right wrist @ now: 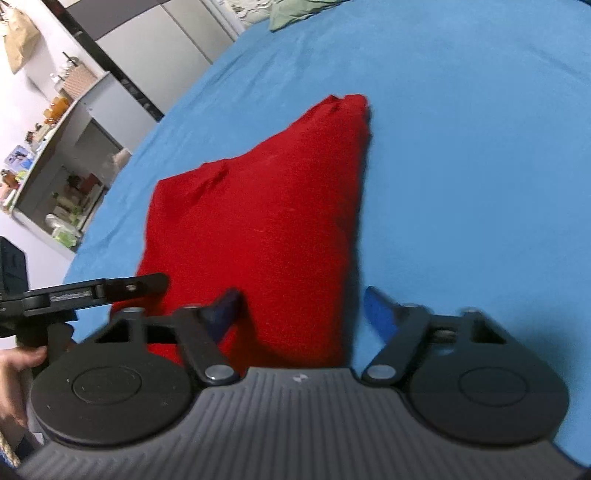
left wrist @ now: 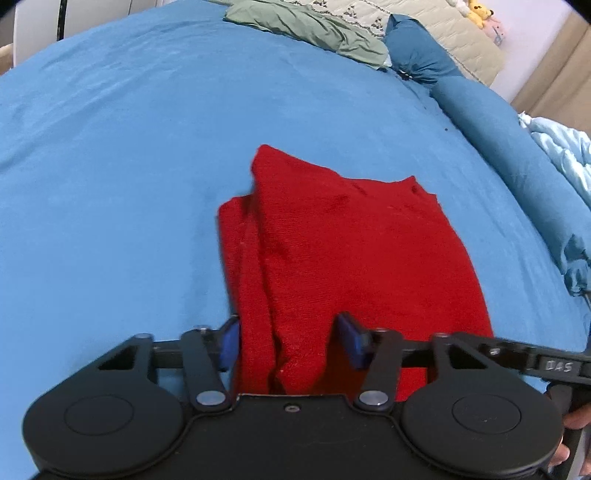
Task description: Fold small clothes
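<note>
left gripper (left wrist: pixel 291 339): black body, blue finger pads, silver pivot screws, round discs.
right gripper (right wrist: pixel 299 314): ribbed grey housing, black linkage arms, blue pads.
hand (right wrist: pixel 14 384): bare skin.

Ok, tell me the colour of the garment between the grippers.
Solid red garment; clearest in the left wrist view.

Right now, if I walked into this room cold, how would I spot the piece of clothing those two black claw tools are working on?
Look for the big bed with the blue sheet. The red knit garment lies folded near its middle, between the open left gripper and right gripper. It is the only bright red thing there; the other cloth, a crumpled green one, sits far off by the pillows.
</note>
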### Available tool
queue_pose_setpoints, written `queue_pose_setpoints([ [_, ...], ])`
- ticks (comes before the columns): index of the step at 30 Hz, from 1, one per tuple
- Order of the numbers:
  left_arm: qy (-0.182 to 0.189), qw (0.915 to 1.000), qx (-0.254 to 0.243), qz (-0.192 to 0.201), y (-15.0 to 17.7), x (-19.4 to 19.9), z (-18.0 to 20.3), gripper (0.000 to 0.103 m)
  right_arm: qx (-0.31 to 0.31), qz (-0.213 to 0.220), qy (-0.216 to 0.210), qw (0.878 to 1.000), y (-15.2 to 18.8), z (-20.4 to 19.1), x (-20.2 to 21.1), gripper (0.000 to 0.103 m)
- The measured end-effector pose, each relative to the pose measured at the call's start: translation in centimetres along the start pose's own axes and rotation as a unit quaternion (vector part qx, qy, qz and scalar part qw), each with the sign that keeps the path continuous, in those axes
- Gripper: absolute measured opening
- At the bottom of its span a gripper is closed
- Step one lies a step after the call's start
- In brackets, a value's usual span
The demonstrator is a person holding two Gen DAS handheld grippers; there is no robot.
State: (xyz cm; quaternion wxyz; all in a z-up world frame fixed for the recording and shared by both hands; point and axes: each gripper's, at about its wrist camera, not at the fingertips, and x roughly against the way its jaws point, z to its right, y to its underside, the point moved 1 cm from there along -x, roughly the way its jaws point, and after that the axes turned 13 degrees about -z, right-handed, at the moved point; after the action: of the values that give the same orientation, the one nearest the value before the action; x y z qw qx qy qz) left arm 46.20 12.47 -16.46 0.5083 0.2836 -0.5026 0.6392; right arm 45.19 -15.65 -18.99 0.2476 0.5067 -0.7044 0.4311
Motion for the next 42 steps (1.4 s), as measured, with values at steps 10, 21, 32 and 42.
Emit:
queue_pose_setpoints([
  [10, -0.019, 0.9985, -0.029, 0.043, 0.5, 2.7, 3.3, 0.024, 0.026, 0.038, 0.006, 0.999, -0.5, -2.8, 2.0, 0.038],
  [21, 0.021, 0.9920, -0.103, 0.070, 10.5, 8.9, 14.9, 0.023, 0.068, 0.076, 0.003, 0.995, 7.2, -1.7, 16.1, 0.038],
  [32, -0.076, 0.9843, -0.149, 0.057, 19.5, 3.7, 20.0, 0.042, -0.022, 0.065, 0.033, 0.997, 19.3, 7.4, 15.6, 0.048],
  [42, -0.134, 0.9849, -0.084, 0.071, 18.4, 2.1, 16.4, 0.075, 0.036, 0.093, 0.151, 0.983, 19.7, 6.0, 16.6, 0.081],
])
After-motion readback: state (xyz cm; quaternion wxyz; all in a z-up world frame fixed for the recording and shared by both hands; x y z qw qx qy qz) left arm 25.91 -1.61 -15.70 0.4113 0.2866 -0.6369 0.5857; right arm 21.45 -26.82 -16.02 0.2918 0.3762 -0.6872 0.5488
